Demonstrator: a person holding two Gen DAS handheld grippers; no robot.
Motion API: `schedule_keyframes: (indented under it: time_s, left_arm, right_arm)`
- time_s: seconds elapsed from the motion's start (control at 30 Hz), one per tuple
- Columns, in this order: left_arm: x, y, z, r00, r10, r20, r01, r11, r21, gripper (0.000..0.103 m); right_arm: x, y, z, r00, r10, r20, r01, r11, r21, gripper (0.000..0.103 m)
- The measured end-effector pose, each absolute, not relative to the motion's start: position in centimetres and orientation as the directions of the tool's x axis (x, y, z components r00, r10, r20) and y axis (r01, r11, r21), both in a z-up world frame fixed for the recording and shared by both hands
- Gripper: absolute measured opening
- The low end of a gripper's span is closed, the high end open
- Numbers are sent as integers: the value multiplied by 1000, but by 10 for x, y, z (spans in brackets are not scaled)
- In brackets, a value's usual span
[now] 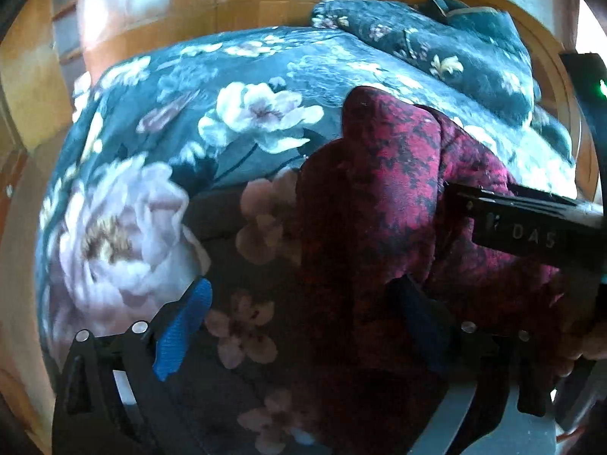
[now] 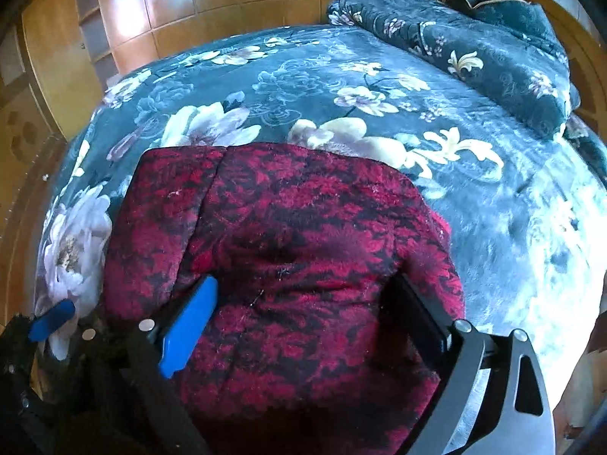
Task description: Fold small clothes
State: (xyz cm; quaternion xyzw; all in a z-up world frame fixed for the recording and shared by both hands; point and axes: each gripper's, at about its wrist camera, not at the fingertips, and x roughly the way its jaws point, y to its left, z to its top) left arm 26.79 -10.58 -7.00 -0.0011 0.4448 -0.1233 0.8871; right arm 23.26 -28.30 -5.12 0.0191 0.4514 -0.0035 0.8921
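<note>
wooden wardrobe panels [image 2: 212, 3] and a curved wooden headboard [image 2: 561, 19] frame a bed spread with a dark teal floral blanket [image 2: 341, 76], and that is where we work. our right gripper [image 2: 299, 326] has its jaws spread wide, one blue pad [image 2: 189, 326] on the left and the black finger [image 2: 417, 314] on the right, both lying against the red and black patterned garment [image 2: 296, 227], which sits between them without being pinched. that garment lies in a rounded heap on the near part of the blanket, with a seam line running down its left portion. at the lower left of the right wrist view we see the blue tip of our left gripper [image 2: 51, 320] just beside the garment's left edge. in the left wrist view our left gripper [image 1: 299, 326] also stands wide apart, its blue pad [image 1: 182, 333] over bare blanket and its other finger [image 1: 421, 326] dark against the garment [image 1: 390, 174], which bulges up on the right. we cannot tell whether that finger touches the cloth. a black bar [image 1: 531, 223] of the right tool crosses the garment from the right edge. farther out, a folded quilt [image 2: 474, 49] in the same teal print rests at the head of the bed, against the headboard.
</note>
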Motion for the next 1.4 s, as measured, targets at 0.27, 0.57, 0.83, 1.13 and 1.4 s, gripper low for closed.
schedule_keyframes:
  time_s: [0.27, 0.57, 0.83, 1.13, 1.4]
  left_arm:
    - [225, -98, -40, 648, -211, -732, 183, 976, -119, 97]
    - [170, -82, -2, 728, -186, -660, 161, 982, -100, 97]
    - [115, -70, 17, 772, -176, -610, 150, 984, -93, 99]
    - [57, -71, 22, 786, -177, -592, 170, 983, -69, 99]
    - [32, -75, 31, 804, -170, -570, 182, 983, -36, 99]
  right_arm:
    - [199, -298, -16, 658, 30, -752, 60, 994, 93, 100]
    - [121, -295, 12, 722, -22, -691, 143, 983, 118, 101]
    - [53, -278, 21, 753, -116, -647, 209, 975, 68, 101]
    - [-7, -266, 28, 770, -194, -608, 270, 962, 34, 101]
    - [-37, -263, 33, 776, -209, -595, 292, 955, 46, 101]
